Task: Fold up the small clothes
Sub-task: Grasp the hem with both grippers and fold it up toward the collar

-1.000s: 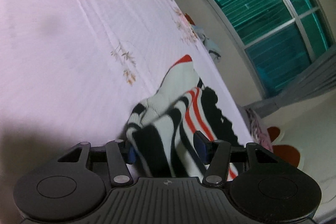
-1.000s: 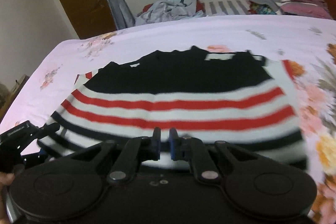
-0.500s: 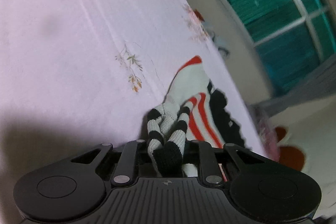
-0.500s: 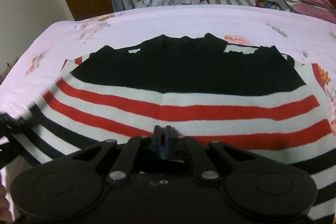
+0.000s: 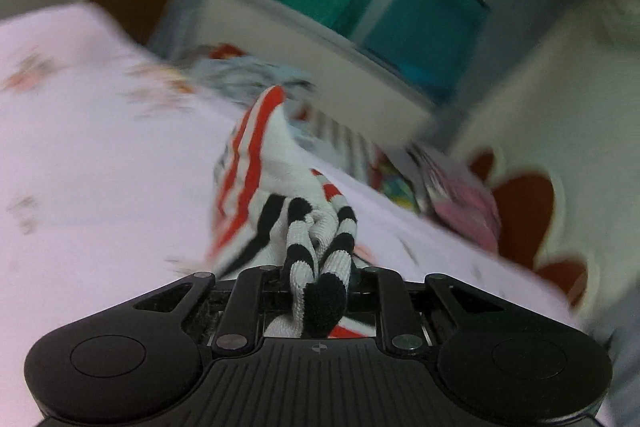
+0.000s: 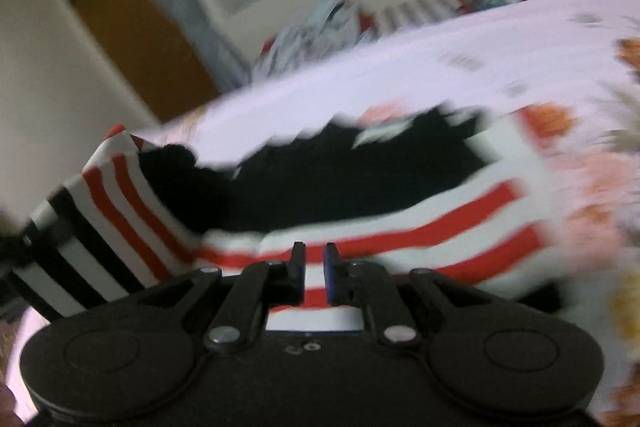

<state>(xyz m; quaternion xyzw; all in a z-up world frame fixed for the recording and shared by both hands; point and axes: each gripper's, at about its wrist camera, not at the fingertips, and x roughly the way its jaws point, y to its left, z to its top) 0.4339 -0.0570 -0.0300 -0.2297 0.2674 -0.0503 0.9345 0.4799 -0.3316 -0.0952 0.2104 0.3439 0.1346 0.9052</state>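
mid side-fold: left gripper [image 5: 316, 291] clamped on striped sweater [image 6: 360, 211] edge, right gripper [image 6: 314, 267] nearly closed w/ hem between its fingers, can't tell if pinched; next carry flap across

The striped sweater [image 5: 280, 187] is soft ribbed knit cloth, matt, in black, white and red bands; its bunched hem shows the ribbing clearly against the left hand-held gripper [image 5: 316, 279]. That gripper is matt black plastic, its top plate finely grooved, with small dull metal pivot screws [image 5: 231, 341]. The right hand-held gripper [image 6: 314, 267] has the same matt black plastic and smoother blue pads [image 6: 330, 275]. Under the sweater [image 6: 360, 187], the bed sheet [image 6: 500, 59] is smooth, matt pink cloth with a floral print. Beyond the sheet, the door [image 6: 132, 39] looks like brown wood.
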